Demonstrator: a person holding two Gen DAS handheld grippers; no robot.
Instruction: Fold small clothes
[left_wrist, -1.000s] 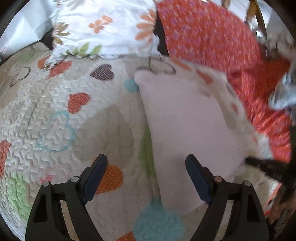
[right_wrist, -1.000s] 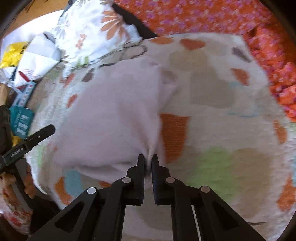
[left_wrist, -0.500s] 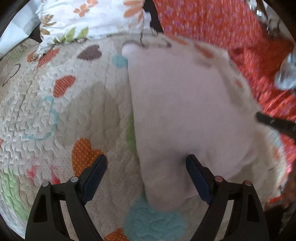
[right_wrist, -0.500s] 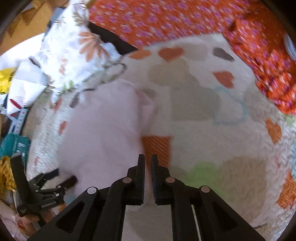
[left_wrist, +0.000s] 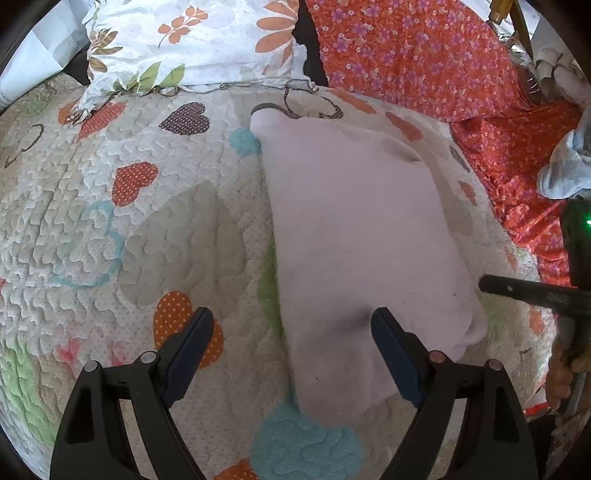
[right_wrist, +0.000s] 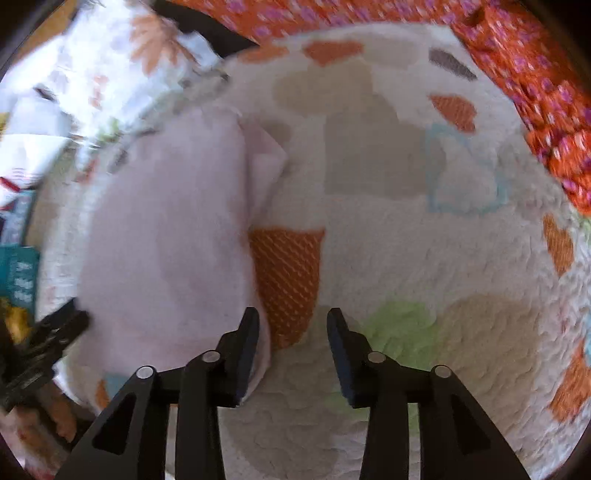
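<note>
A pale pink small garment (left_wrist: 354, 236) lies folded flat on a heart-patterned quilt (left_wrist: 110, 221); it also shows in the right wrist view (right_wrist: 170, 240). My left gripper (left_wrist: 291, 343) is open and empty, its jaws straddling the garment's near left edge, the right finger over the cloth. My right gripper (right_wrist: 291, 332) is open and empty just right of the garment's near edge; its left finger (right_wrist: 247, 336) is beside the cloth. The right gripper also shows at the right edge of the left wrist view (left_wrist: 532, 291).
A floral pillow (left_wrist: 192, 40) lies at the far side of the quilt. An orange flowered cloth (left_wrist: 424, 62) covers the far right. A light blue garment (left_wrist: 569, 170) sits at the right edge. Packets (right_wrist: 18, 273) lie off the quilt's left side.
My right gripper has opened and let go of the pink garment, which now lies folded over. My left gripper has stayed open and shifted slightly over the garment's near edge.
</note>
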